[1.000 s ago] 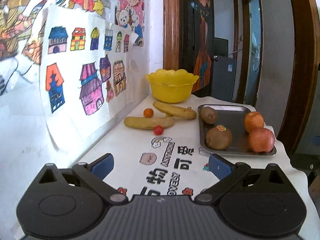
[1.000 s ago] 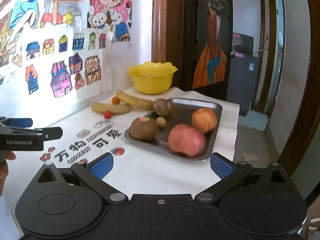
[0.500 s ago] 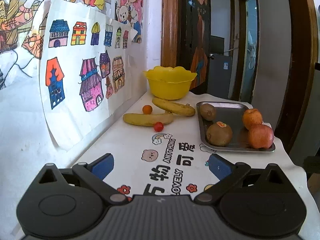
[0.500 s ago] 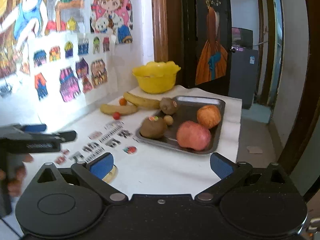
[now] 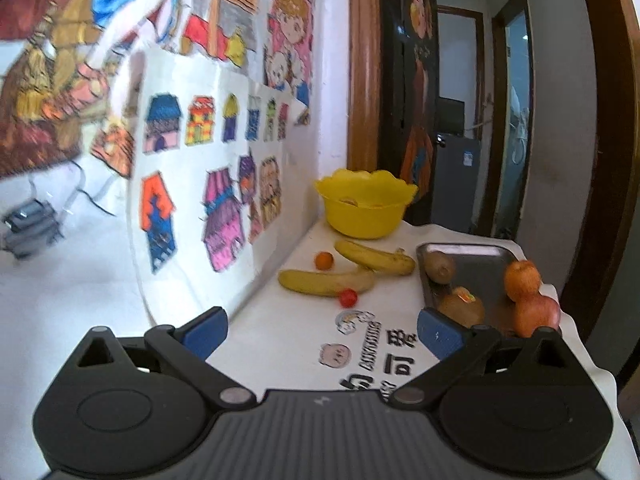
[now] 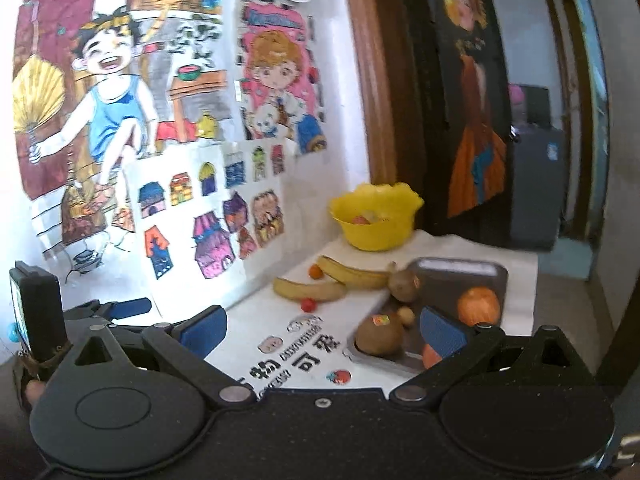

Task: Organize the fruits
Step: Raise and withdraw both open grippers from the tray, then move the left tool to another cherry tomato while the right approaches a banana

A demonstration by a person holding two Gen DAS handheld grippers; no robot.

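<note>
Two bananas (image 5: 326, 281) (image 5: 374, 258) lie on the white table beside a small orange fruit (image 5: 324, 261) and a small red fruit (image 5: 348, 297). A metal tray (image 5: 476, 258) holds two kiwis (image 5: 439, 267) (image 5: 461, 309) and two apples (image 5: 521, 275) (image 5: 536, 314). A yellow bowl (image 5: 366, 202) stands at the back; the right wrist view shows fruit inside the bowl (image 6: 376, 216). My left gripper (image 5: 320, 330) is open and empty, held above the near table. My right gripper (image 6: 322, 328) is open and empty, with the tray (image 6: 460, 276) ahead on its right.
A wall with children's drawings (image 5: 208, 184) runs along the table's left side. A wooden door frame (image 5: 362, 64) stands behind the bowl. The table's right edge drops off beyond the tray. The left gripper shows at the left of the right wrist view (image 6: 120, 308).
Both grippers have risen and tilted up and to the left, so more wall shows. The fruit, tray and bowl have not moved. Both grippers stay open.
</note>
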